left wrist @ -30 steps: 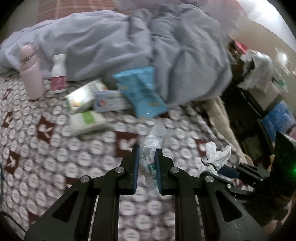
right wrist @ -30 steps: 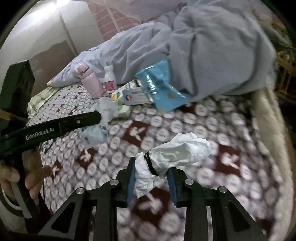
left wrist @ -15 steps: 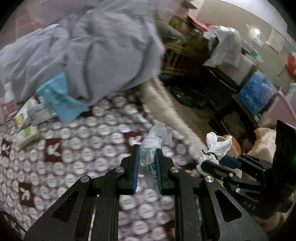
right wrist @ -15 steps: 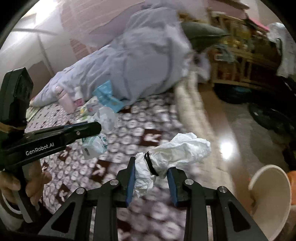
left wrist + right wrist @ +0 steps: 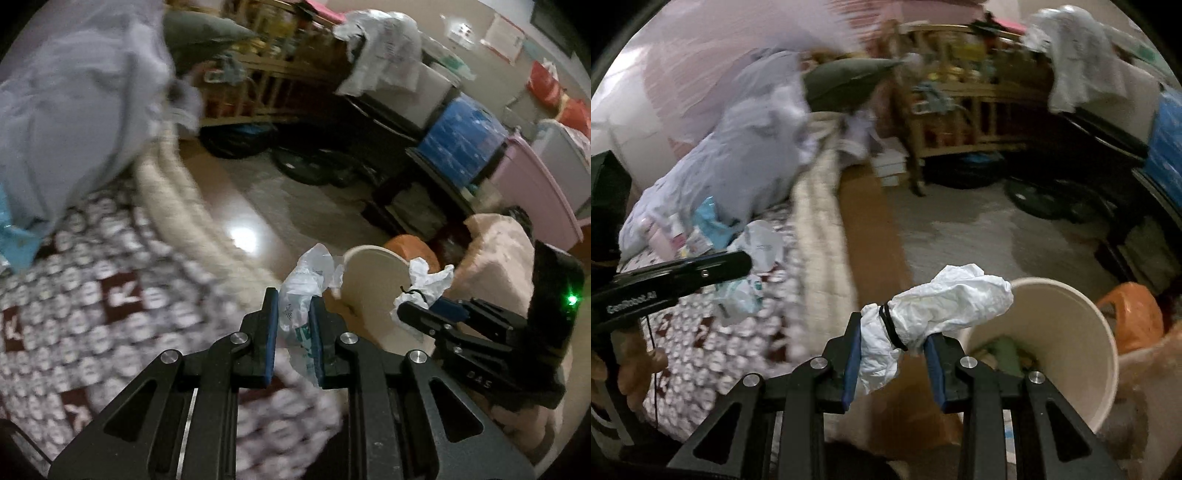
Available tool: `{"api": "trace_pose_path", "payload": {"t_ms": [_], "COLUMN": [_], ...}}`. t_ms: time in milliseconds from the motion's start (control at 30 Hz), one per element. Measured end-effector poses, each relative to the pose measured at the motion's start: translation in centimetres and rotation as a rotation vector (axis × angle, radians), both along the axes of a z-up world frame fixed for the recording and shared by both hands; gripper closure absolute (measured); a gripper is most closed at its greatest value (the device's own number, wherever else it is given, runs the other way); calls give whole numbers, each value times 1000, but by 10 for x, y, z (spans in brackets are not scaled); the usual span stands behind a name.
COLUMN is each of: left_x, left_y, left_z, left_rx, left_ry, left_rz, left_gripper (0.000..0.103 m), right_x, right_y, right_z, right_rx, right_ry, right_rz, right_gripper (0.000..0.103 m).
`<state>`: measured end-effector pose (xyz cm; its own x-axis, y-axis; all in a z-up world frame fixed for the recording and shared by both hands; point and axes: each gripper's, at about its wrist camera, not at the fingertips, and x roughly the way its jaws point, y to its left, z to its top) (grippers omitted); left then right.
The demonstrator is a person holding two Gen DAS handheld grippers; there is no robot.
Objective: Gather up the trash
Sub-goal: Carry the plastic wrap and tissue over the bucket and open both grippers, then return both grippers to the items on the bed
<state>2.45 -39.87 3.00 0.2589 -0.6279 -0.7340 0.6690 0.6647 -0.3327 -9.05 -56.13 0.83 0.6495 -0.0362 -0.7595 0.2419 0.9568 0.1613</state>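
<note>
Both claws carrying trash, at the bed edge by the bin.

My left claw [image 5: 291,306] pinches a clear wrapper [image 5: 303,291]; my right claw [image 5: 892,336] pinches a white wad [image 5: 945,302] tied with a black band, held just above the bin [image 5: 1082,354] rim. Bin stands on the floor [image 5: 979,229], near right, orange bag [image 5: 1130,314] beside it. Patterned bedspread [image 5: 74,314] left, grey blanket [image 5: 746,147] heaped far left. Wooden shelf [image 5: 967,92] and blue box [image 5: 461,140] on far side. Frames blurred.

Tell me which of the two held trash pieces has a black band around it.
The white crumpled wad in the right gripper; the left gripper holds a clear printed plastic wrapper, unbanded.
</note>
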Motion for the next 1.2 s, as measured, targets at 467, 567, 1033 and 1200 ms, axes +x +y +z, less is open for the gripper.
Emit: {"api": "trace_pose_path", "payload": {"t_ms": [467,567,1033,1200], "left_x": [-13,-10,6,21], "left_y": [-110,-122,-68,-20], "left_z": [-18,-25,-21,-23], "left_rx": [-54,-79,2,55], "left_ry": [144,211,82,17], "left_rz": [-143,-164,-21,93], "left_gripper": [87,64,53,53], "right_x": [-32,-37,-28,-8], "right_y": [-89,-101,-85,-55], "right_z": [-37,-40,-47,-42], "right_rx": [33,29,60,55], "right_ry": [80,82,74,63], "right_rz": [-214,-268,-250,-181], "right_gripper": [72,54,37,37]}}
